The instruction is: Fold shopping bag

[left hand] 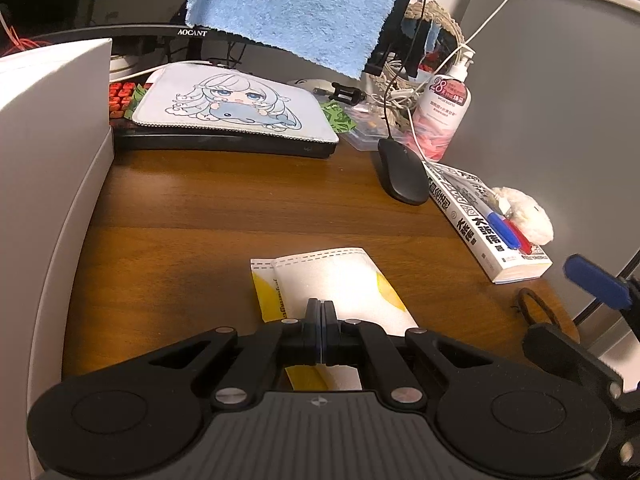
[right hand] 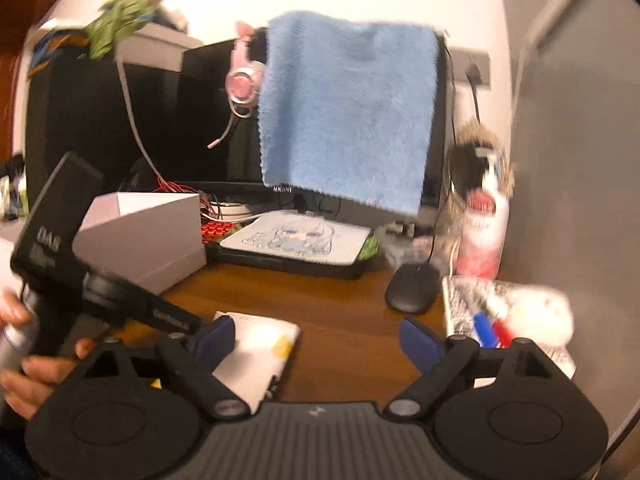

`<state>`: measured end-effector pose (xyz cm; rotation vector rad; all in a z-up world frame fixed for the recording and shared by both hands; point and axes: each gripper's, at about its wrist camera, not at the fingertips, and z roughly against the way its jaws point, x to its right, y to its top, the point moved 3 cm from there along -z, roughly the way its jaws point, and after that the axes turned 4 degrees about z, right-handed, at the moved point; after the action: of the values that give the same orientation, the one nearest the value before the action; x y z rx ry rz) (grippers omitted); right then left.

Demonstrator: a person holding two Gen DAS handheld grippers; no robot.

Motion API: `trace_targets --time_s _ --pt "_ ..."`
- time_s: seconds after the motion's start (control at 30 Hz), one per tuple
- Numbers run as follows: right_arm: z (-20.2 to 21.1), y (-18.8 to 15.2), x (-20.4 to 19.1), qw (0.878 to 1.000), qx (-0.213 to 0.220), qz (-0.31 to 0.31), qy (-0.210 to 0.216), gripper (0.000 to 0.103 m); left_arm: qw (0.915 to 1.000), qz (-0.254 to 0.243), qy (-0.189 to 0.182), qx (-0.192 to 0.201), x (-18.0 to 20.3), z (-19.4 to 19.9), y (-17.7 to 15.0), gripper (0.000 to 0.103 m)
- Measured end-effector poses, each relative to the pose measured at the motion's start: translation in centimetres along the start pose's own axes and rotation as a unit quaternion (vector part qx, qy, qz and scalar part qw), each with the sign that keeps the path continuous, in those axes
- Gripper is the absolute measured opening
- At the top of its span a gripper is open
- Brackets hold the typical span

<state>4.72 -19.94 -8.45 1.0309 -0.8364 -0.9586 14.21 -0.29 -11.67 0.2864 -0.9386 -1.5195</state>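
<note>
The left gripper (left hand: 321, 304) is pressed together, pinching the folded white-and-yellow shopping bag (left hand: 340, 280), which lies flat on the wooden desk (left hand: 224, 200) near its front edge. The right gripper (right hand: 316, 330) is spread wide, holding nothing, just right of the bag. Behind, a monitor (left hand: 160, 32) reads "AOCANT"; a pump bottle (left hand: 442, 116) at the right edge reads "watsons".

Left claw (left hand: 321, 322): matte black linkage arms, silver pivot screws, two round black discs on a ribbed grey base with a small cross mark. Right claw (right hand: 320, 334): same black build, blue finger pads (right hand: 416, 338). Handle body black, white lettering; person's hand (right hand: 24, 364) bare, no sleeve visible.
</note>
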Motion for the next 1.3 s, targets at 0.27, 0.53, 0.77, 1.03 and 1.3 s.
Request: trace_targets --time_s 0.27,0.53,0.77,1.03,1.3 --pt "1.4 0.0 -0.6 0.995 0.071 -0.021 -0.068 0.103 1.0 0.0 -0.002 0.0 -0.1 -0.1 0.0 0.003" --pt "2.2 1.1 -0.2 0.989 0.122 -0.039 -0.079 0.1 1.0 -0.001 0.002 0.001 0.0 -0.1 0.0 0.003" --pt "0.4 0.2 -1.7 0.997 0.046 -0.057 -0.006 0.07 1.0 -0.004 0.004 -0.002 0.0 -0.1 0.1 0.003" --pt "-2.3 -1.6 -3.1 0.994 -0.041 -0.089 0.052 0.005 1.0 -0.004 -0.006 -0.005 -0.3 -0.2 0.2 0.003" --pt "-4.2 -2.1 -4.2 0.986 -0.092 -0.096 0.1 0.003 1.0 -0.003 0.004 0.003 -0.1 -0.1 0.1 0.003"
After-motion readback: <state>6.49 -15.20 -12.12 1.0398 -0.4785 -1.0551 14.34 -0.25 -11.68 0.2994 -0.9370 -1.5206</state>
